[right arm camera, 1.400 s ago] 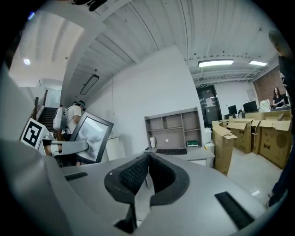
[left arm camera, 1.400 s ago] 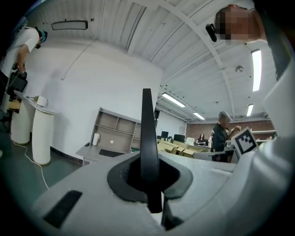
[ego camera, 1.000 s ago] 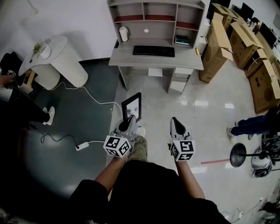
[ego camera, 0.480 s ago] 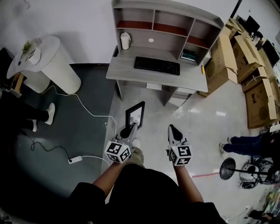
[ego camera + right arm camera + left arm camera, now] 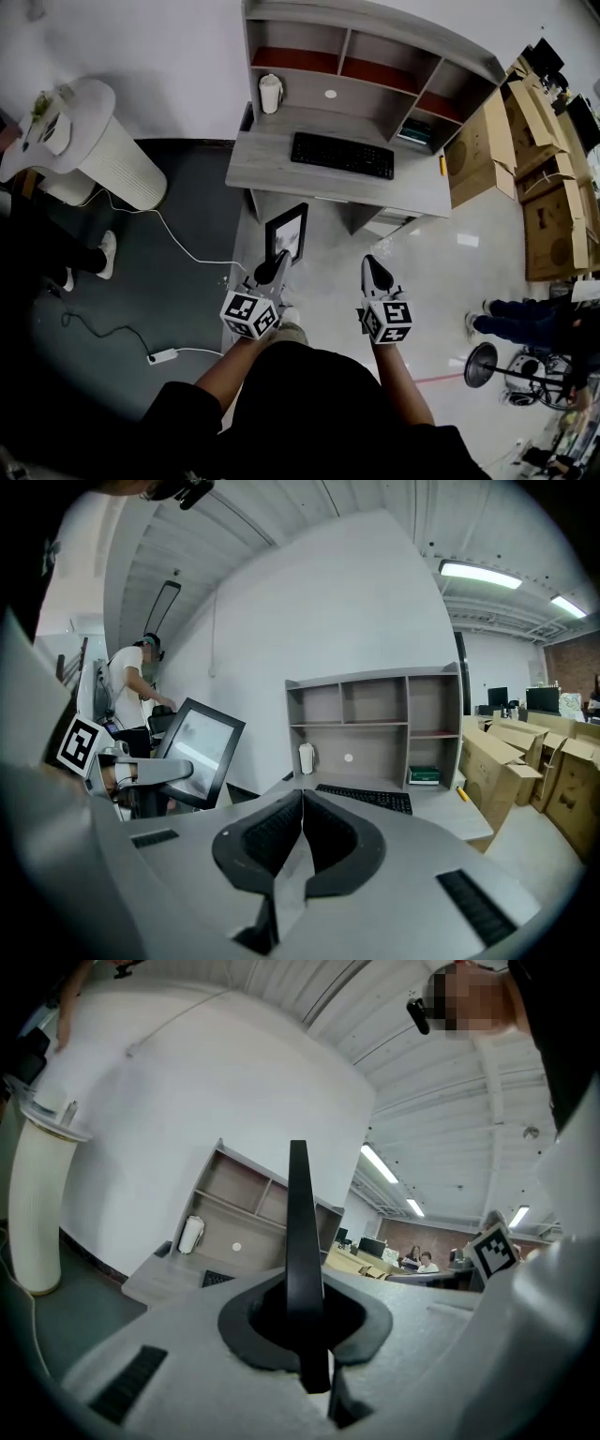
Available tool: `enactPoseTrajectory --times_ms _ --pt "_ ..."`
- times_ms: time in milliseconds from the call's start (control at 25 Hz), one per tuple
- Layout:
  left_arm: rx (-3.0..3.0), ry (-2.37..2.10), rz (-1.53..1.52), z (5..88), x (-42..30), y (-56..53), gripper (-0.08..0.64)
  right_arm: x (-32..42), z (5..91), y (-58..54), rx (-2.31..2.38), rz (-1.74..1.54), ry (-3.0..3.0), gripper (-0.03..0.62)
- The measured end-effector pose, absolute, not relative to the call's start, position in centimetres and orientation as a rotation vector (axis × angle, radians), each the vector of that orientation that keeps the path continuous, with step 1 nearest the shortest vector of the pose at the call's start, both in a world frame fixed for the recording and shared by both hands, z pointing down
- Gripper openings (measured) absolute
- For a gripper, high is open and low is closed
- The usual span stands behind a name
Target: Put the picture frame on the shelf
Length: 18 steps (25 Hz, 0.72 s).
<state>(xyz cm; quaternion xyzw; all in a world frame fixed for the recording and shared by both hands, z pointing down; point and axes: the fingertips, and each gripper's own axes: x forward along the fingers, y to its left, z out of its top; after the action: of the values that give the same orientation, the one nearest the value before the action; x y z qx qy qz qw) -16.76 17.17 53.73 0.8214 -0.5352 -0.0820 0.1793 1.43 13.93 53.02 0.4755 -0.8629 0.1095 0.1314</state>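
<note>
My left gripper [image 5: 278,261] is shut on the lower edge of a black picture frame [image 5: 287,232], held upright in the air in front of the desk. In the left gripper view the picture frame [image 5: 300,1232] stands edge-on between the closed jaws. In the right gripper view the same picture frame [image 5: 198,749] shows at the left. My right gripper [image 5: 371,266] hangs beside it, shut with nothing in it. The grey shelf unit [image 5: 375,58] with open compartments stands on the desk [image 5: 272,161] ahead; the shelf [image 5: 379,726] also shows in the right gripper view.
A black keyboard [image 5: 342,156] and a white cylinder [image 5: 271,93] lie on the desk. A round white table [image 5: 94,141] stands at left, with a white cable [image 5: 178,234] across the dark floor. Cardboard boxes [image 5: 511,150] are stacked at right. A person's legs [image 5: 511,323] and a round stand base [image 5: 481,365] are at lower right.
The desk and shelf have drawn closer and shifted in the head view as I walked towards them. Both grippers keep their places in front of me, the frame still held.
</note>
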Motion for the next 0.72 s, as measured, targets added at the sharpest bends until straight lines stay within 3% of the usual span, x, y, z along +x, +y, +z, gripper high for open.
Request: enactPoseTrajectory --times_ms 440,720 --pt "2.324 -1.481 -0.238 54.0 -20.2 11.6 0.025 -2.5 53.4 9.5 1.323 0.334 -2.538 0.014" --pt "2.286 -1.510 -0.267 54.6 -21.6 10.1 0.025 -0.5 54.2 8.0 1.320 0.366 -2.523 0.014"
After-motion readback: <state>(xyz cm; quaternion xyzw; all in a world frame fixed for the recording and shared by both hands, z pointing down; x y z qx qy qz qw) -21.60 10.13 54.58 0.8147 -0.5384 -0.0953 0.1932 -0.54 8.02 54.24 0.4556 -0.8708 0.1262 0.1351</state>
